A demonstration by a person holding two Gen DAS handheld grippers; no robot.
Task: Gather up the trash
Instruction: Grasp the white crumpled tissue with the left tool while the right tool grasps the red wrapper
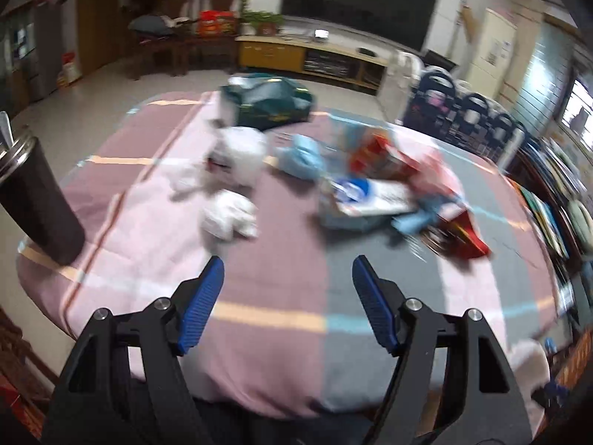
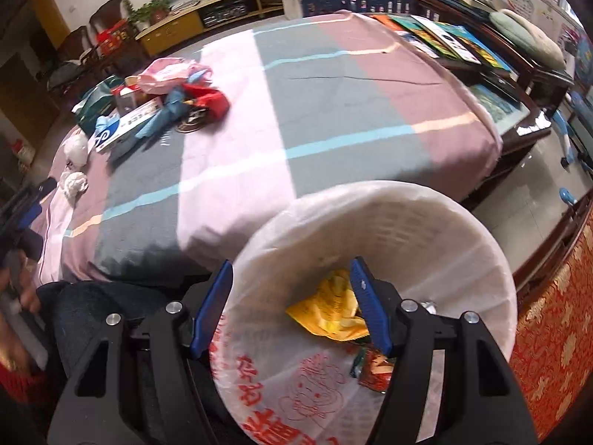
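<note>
Left claw: your left claw is spread wide and holds nothing; it hangs over the near part of the desk, which wears a striped pink, grey and mauve cloth.
Right claw: your right claw is also spread and empty, poised over the mouth of the bin.
Bin: only the right view shows it well; it is lined with a white bag printed in red, and sits just beside the desk's near edge. Inside lie a yellow wrapper and a red-green wrapper.
Trash on desk: both views show it, well apart from the bin. Nearest your left claw is a white tissue wad; behind it a second wad, then a blue glove.
Pile: to the right lies a blue-white box with red packets and a pink bag touching or overlapping it.
Green bag: a dark green bag rests at the desk's far edge.
Left view only: a dark tumbler stands at the desk's left edge; this view is blurred.
Right view only: books lie on a dark bench beside the desk.
</note>
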